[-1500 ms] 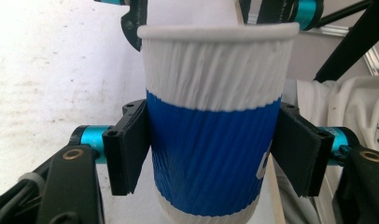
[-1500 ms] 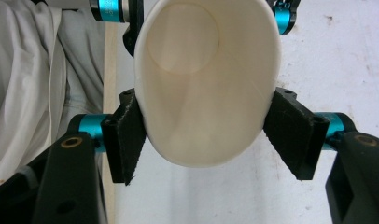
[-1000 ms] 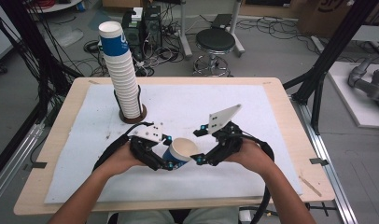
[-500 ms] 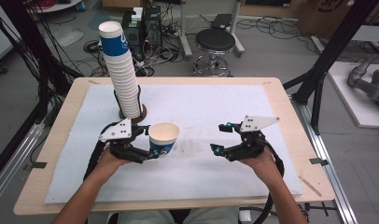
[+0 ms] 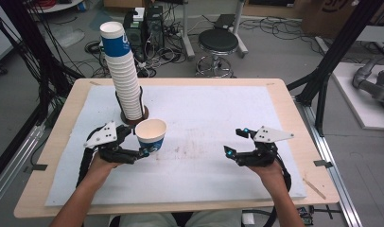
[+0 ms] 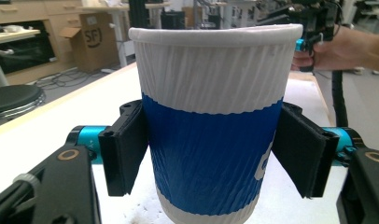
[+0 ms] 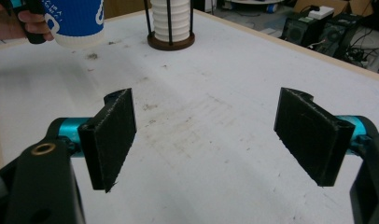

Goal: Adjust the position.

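Cup separation done: my left gripper point(image 5: 144, 144), jaws just easing apart (pads barely off), flanks blue-banded white ribbed paper cup point(image 5: 151, 135) near tabletop's left edge; right gripper point(image 5: 236, 141) open, empty; release remains.

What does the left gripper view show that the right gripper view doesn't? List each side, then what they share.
Left gripper view: the paper cup up to its white rim, between the left gripper jaws, which have just been opening; a cardboard box. Right gripper view: the cup stack; the right gripper open above bare mat. Both: cup and mat.
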Action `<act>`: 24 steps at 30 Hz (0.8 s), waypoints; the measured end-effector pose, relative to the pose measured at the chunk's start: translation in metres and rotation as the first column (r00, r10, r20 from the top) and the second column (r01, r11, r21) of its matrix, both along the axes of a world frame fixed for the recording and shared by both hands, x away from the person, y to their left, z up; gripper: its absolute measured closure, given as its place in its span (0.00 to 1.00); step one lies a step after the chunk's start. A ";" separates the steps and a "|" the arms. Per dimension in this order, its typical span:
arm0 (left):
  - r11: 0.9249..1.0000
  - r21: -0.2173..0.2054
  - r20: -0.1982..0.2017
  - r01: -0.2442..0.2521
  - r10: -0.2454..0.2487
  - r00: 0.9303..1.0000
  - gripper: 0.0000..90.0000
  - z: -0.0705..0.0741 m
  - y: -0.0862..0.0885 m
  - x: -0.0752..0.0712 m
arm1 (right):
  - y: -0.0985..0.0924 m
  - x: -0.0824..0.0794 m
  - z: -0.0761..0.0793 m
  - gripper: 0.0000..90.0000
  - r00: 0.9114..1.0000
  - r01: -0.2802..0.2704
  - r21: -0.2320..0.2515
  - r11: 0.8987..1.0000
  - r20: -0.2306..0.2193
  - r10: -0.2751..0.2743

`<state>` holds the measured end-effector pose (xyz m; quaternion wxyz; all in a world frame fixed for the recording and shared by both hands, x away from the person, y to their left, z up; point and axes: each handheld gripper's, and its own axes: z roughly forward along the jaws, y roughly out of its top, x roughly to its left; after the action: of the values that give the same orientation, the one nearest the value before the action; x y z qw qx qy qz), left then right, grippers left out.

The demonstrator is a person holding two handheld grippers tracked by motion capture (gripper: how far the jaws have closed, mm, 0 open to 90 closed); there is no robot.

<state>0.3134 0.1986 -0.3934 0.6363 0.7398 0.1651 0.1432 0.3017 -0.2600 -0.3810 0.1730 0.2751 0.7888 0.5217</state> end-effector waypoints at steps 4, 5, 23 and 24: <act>0.999 -0.033 -0.007 -0.040 0.039 0.999 0.33 -0.001 0.007 -0.001 | -0.006 -0.002 0.000 0.24 1.000 0.015 0.010 1.000 0.006 -0.015; 0.998 -0.043 -0.004 -0.049 0.048 0.999 0.33 -0.002 0.009 -0.002 | -0.007 -0.003 0.000 0.24 1.000 0.022 0.010 1.000 0.006 -0.022; 0.993 -0.081 0.013 -0.086 0.088 0.996 0.32 -0.008 0.026 -0.010 | -0.012 -0.003 -0.002 0.24 0.999 0.038 0.022 0.999 0.013 -0.038; 0.993 -0.087 0.013 -0.084 0.085 0.996 0.32 -0.008 0.026 -0.010 | -0.012 -0.002 -0.002 0.24 0.999 0.034 0.025 0.999 0.018 -0.034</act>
<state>0.3034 0.2248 -0.4017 0.6623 0.7028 0.1970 0.1690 0.2994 -0.2715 -0.3826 0.1860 0.2857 0.7759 0.5308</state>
